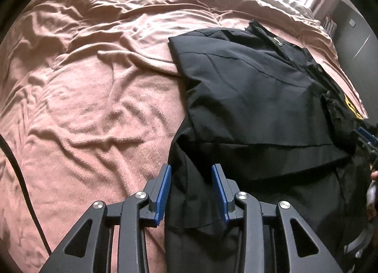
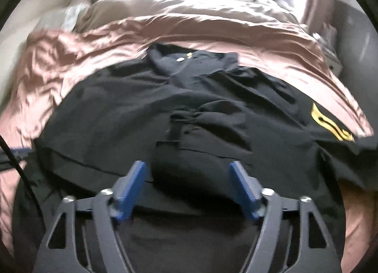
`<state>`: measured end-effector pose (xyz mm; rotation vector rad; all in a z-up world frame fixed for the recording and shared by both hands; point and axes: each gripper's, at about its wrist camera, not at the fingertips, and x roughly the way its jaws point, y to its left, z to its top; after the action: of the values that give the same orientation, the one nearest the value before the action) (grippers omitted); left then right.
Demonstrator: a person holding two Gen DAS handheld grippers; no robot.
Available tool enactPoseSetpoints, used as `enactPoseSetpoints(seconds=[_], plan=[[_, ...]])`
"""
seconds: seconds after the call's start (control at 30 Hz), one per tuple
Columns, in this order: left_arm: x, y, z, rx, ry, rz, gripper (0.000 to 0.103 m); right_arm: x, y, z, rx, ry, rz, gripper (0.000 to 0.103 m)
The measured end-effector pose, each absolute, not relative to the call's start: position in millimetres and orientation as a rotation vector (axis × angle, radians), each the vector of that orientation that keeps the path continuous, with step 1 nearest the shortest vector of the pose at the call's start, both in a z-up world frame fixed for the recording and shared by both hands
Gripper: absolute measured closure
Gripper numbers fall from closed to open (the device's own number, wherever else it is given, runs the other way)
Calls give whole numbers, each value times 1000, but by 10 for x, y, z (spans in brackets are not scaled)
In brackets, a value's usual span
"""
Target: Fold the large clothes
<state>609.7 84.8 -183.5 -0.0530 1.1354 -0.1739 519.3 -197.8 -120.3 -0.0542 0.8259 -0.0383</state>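
The right wrist view is smeared with blur. The shirt (image 2: 212,107) runs off the bottom edge in both views, its lower hem hidden behind the tool arms. Its yellow print (image 2: 330,124) is cut short and unreadable. Things at the bed's (image 1: 82,84) far end are washed out by glare.

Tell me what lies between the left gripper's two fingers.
Black shirt fabric lies between the left gripper fingers, seen in the left wrist view.
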Motion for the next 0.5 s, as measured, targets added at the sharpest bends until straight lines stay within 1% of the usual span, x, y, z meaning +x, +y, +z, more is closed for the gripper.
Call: enactPoseSetpoints(seconds=[0.17,0.27,0.3,0.33,0.4,0.5], plan=[[6103,885,-1918,-46,1148,-169,71,5443,-1836,-1533,-152,930,-106,28],[6122,918,-1969,-52,1152,-165,71,5498,-1890,-1580,-160,918,-118,29],[6124,927,-1981,-55,1154,-166,71,5506,-1943,-1566,-152,909,-134,38],[6128,938,-1995,-61,1156,-167,72,5509,-1995,-1557,-144,905,-152,49],[6126,951,-2008,-67,1154,-165,72,5515,-2147,-1533,-99,903,-174,54],[6127,965,-2006,-74,1149,-154,72,5496,-2458,-1461,-7,869,-223,55]])
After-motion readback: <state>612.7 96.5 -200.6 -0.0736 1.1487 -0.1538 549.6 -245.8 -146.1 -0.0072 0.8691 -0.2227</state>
